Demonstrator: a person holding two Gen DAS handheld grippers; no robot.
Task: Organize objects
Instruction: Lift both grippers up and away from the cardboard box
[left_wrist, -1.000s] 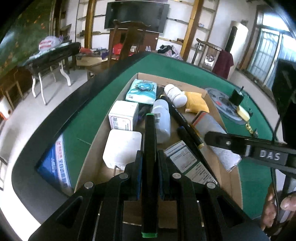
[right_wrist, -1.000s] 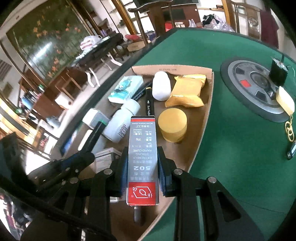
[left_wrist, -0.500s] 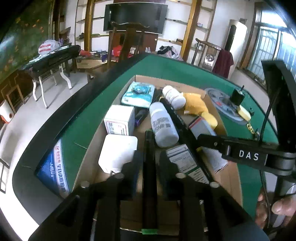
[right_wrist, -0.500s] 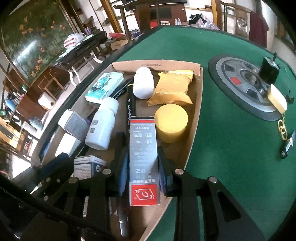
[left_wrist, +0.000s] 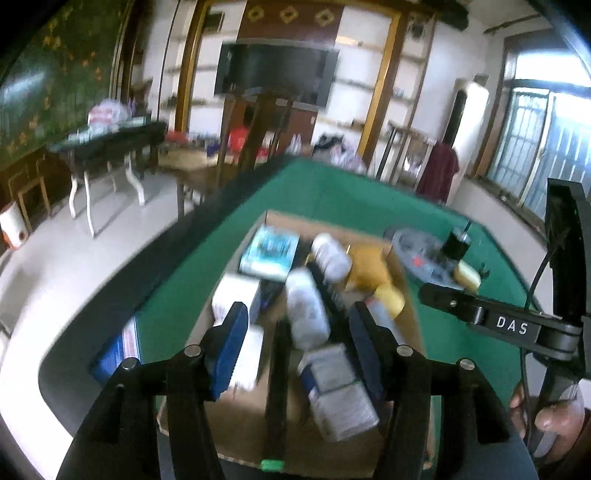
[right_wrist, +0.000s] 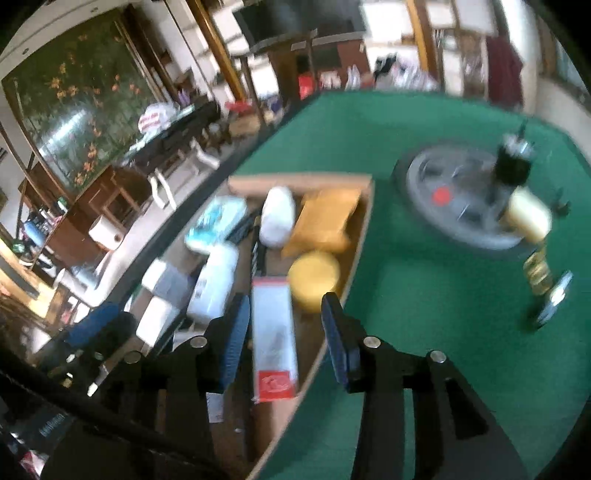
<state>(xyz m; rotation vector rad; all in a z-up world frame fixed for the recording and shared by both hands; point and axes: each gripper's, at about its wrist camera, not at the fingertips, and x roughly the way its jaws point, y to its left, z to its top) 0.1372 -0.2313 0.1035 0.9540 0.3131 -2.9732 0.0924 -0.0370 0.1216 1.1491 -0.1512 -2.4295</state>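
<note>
A cardboard tray (left_wrist: 240, 424) on the green table holds several items. In the left wrist view a black marker with a green end (left_wrist: 275, 384) lies in it. My left gripper (left_wrist: 297, 332) hangs above the marker, its jaws opening, and the pads are clear of it. In the right wrist view a white glue box with a red end (right_wrist: 275, 332) lies flat in the tray (right_wrist: 295, 181). My right gripper (right_wrist: 286, 332) straddles the box, its jaws opening too, and neither pad touches it. The right gripper (left_wrist: 498, 321) also shows at the right of the left wrist view.
The tray also holds a white bottle (right_wrist: 216, 284), a white jar (right_wrist: 277, 216), a yellow packet (right_wrist: 321, 218), a yellow round tin (right_wrist: 314, 278) and small boxes (left_wrist: 340, 387). A grey disc (right_wrist: 461, 195) and a yellow key fob (right_wrist: 528, 218) lie on the green table (right_wrist: 424, 314). A person's hand (left_wrist: 554, 417) shows at the lower right.
Both grippers have opened and risen. The left let go of the black marker and the right let go of the glue box. Both things now lie in the tray.
</note>
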